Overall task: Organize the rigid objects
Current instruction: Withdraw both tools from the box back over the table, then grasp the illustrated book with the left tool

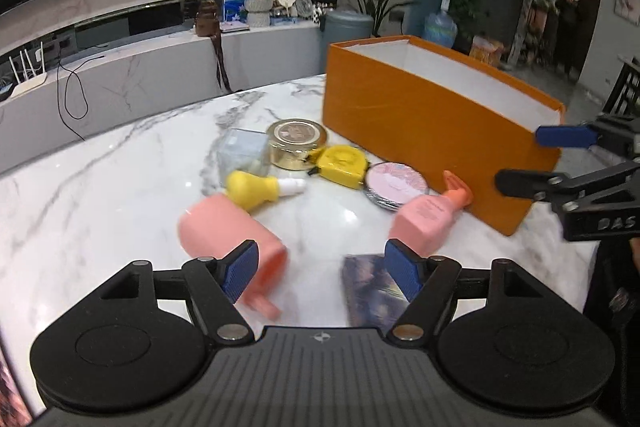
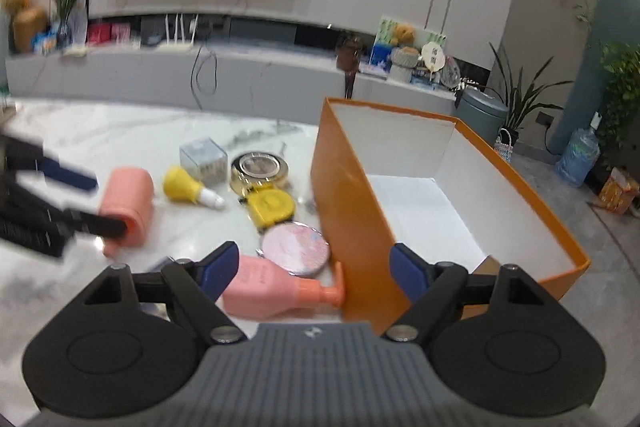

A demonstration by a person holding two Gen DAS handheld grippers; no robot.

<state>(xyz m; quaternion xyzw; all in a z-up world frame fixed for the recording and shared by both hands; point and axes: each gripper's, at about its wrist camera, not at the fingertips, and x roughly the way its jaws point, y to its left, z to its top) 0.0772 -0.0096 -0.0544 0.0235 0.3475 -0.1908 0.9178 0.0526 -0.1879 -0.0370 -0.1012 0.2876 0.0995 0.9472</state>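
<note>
Glossy marble table (image 1: 120,163), shiny gold metal tin (image 1: 297,143), matt orange cardboard box (image 1: 420,131).

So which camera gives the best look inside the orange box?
The right wrist view: it looks down into the orange box, showing its white floor and walls, nothing visible inside. The left wrist view shows mostly the box's outer orange side and only the upper inner wall.
</note>
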